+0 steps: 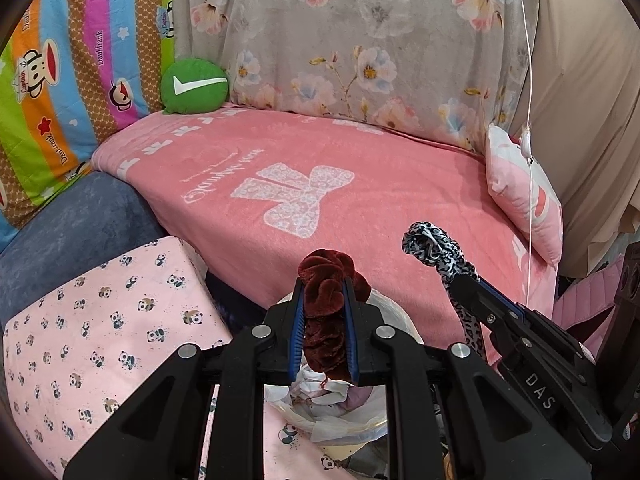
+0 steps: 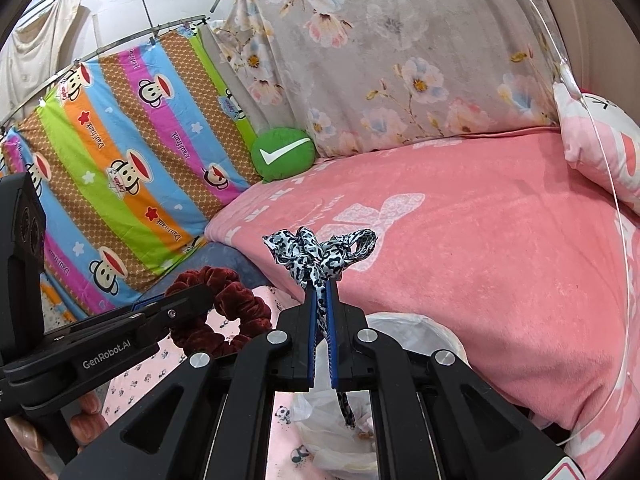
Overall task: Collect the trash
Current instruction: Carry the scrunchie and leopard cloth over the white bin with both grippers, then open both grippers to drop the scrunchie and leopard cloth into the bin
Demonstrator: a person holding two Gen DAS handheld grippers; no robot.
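Left wrist view shows the left gripper (image 1: 325, 280) clamped on a dark red scrunchie (image 1: 326, 312), held over the near edge of a pink blanket (image 1: 360, 184). To its right the right gripper (image 1: 460, 280) pinches a leopard-print band (image 1: 430, 246). Below the jaws sits a bag-lined bin (image 1: 340, 412) with crumpled trash inside.

Right wrist view shows the right gripper (image 2: 322, 286) with jaws together on the band (image 2: 320, 252), whose tail hangs down towards the bag (image 2: 404, 332). Only here do fingers (image 2: 86, 416) show, gripping the left gripper's (image 2: 200, 300) handle at the near left, and a rail above the striped sheet (image 2: 132, 160). A green cushion (image 2: 282, 153) lies far back.
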